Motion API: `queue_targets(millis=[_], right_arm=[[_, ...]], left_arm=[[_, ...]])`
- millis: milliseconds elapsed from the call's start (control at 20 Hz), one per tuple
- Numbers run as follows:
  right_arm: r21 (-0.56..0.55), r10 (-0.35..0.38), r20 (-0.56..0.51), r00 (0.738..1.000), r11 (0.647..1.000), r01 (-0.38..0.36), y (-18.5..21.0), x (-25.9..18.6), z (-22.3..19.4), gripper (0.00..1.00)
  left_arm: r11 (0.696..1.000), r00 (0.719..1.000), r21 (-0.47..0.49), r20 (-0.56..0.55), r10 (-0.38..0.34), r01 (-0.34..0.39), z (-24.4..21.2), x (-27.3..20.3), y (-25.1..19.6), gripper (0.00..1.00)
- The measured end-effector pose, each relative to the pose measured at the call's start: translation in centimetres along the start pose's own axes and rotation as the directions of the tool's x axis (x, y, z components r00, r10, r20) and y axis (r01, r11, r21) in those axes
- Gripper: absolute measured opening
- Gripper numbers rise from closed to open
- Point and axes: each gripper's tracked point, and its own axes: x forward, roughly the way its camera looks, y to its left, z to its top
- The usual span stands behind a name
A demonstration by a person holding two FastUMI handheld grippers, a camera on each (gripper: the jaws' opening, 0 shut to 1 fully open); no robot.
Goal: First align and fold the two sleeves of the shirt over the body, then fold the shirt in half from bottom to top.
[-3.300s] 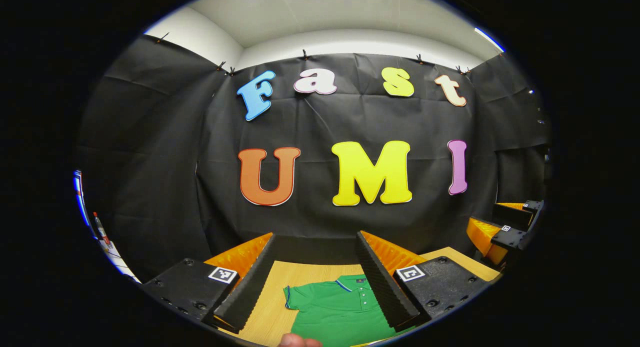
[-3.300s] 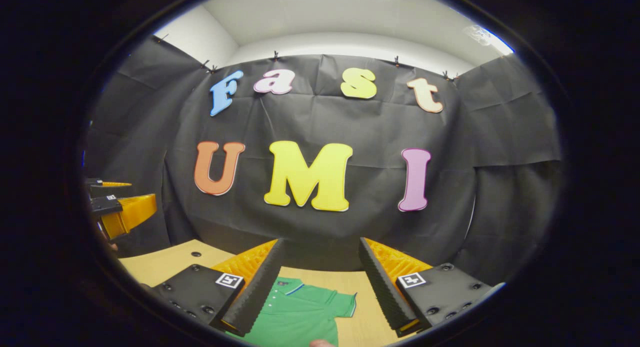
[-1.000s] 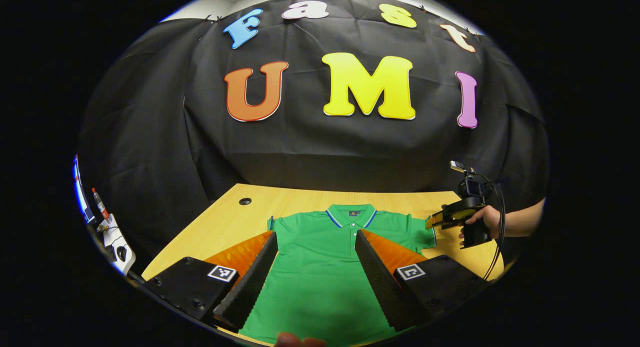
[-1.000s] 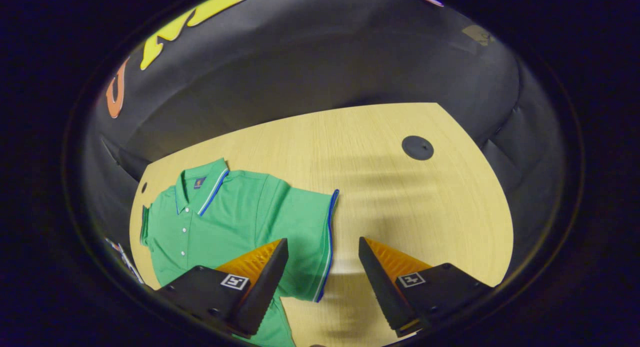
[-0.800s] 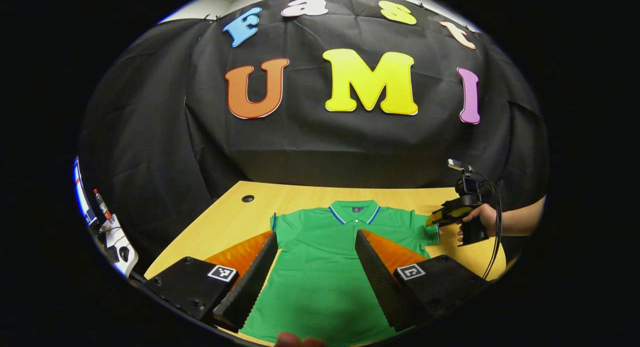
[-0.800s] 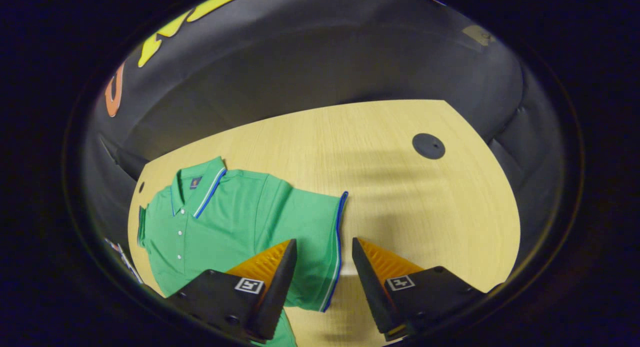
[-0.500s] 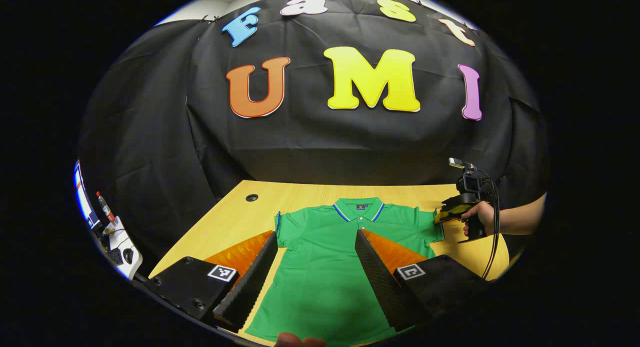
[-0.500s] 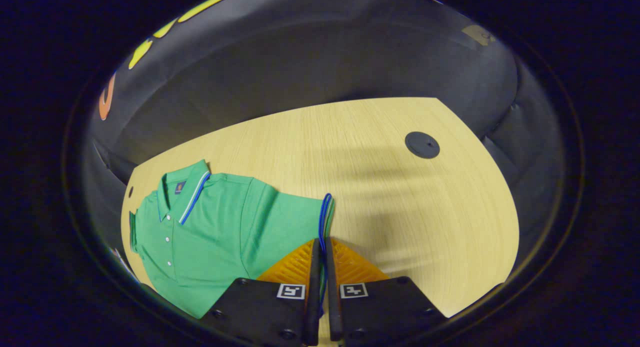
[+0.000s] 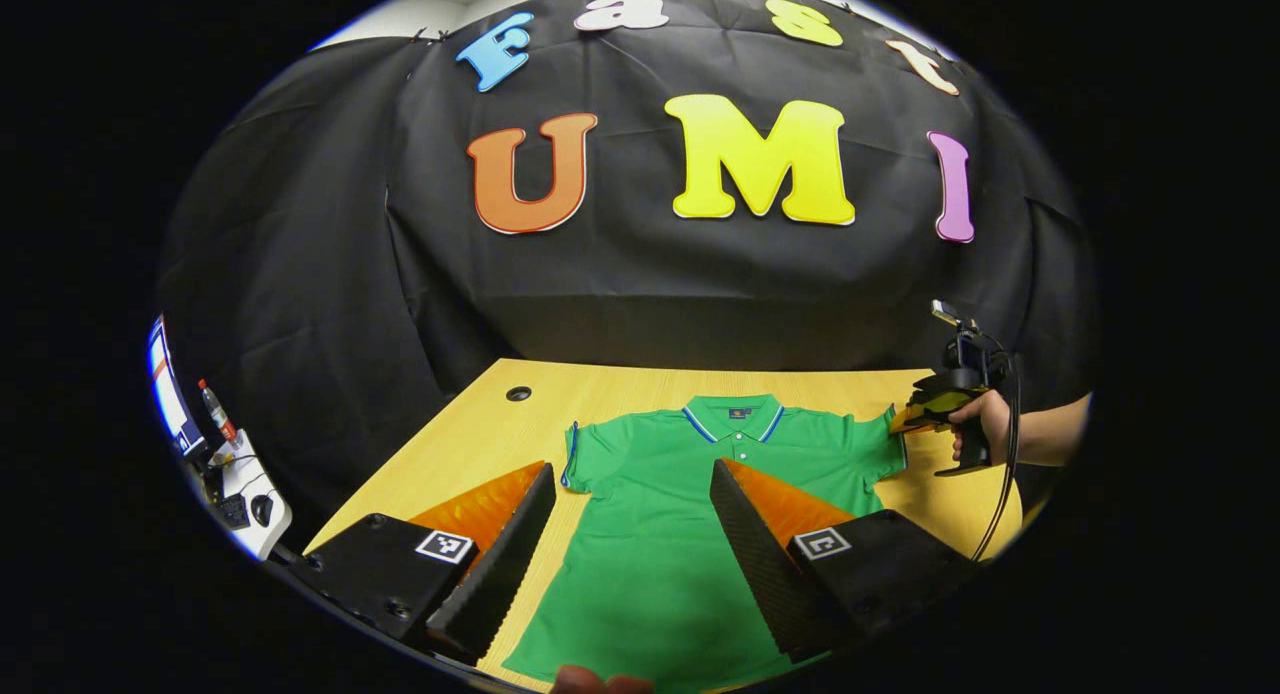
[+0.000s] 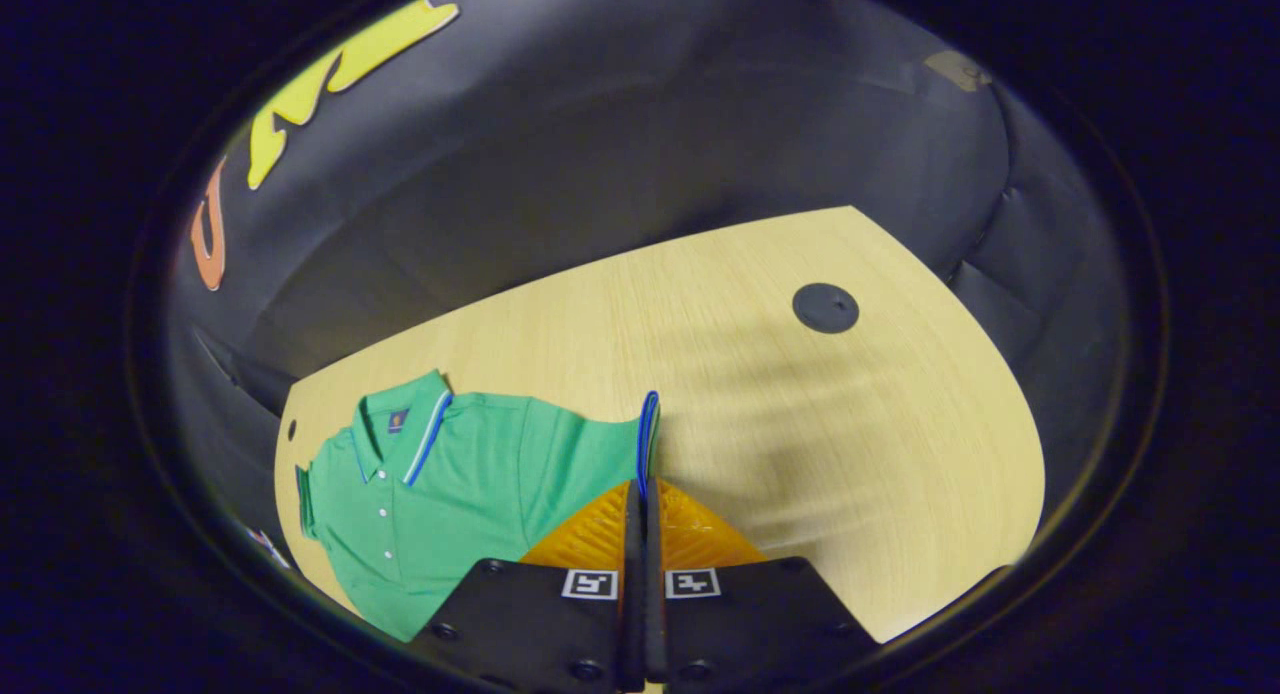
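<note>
A green polo shirt with blue-trimmed collar lies flat, front up, on the wooden table. My left gripper hovers open above the shirt's lower body, its fingers apart over the fabric. At the far right a hand holds my right gripper at the shirt's right sleeve. In the right gripper view, my right gripper is shut on the blue-edged sleeve cuff, which stands up between the jaws. The rest of the shirt spreads to the left. The other sleeve lies flat.
A round cable hole sits in the table's far left corner, a dark cap on its right side. A small stand with a bottle and a mouse is off the table's left edge. Black cloth walls the booth.
My right gripper came down around the sleeve cuff, shut on it and has raised it slightly. The left gripper stayed open above the shirt and drifted a little.
</note>
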Motion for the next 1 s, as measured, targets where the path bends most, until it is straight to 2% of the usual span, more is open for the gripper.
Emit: queue_targets(millis=[300,600,750,850,1000], right_arm=[[-0.059,0.077,0.03,0.997,0.995,-0.075,6.5,-1.2,0.5,0.02],[-0.115,0.178,-0.017,0.984,0.977,-0.178,14.2,0.5,-1.9,0.03],[-0.15,0.225,-0.034,0.974,0.962,-0.228,17.0,0.3,-2.9,0.07],[-0.162,0.243,-0.019,0.97,0.957,-0.243,18.0,0.0,-2.9,0.32],[-0.168,0.22,0.008,0.976,0.962,-0.215,17.6,-1.1,-2.4,0.71]], left_arm=[[0.999,1.0,-0.019,0.006,0.03,-0.03,-0.2,-1.0,2.1,1.0],[0.994,0.995,-0.04,0.0,0.1,-0.1,-0.9,-2.5,5.8,1.0],[0.99,0.992,-0.061,-0.003,0.126,-0.126,-1.1,-2.8,7.3,1.0],[0.989,0.991,-0.068,-0.004,0.131,-0.131,-1.1,-2.9,7.9,1.0],[0.99,0.993,-0.073,0.002,0.119,-0.118,-1.0,-2.9,8.1,1.0]])
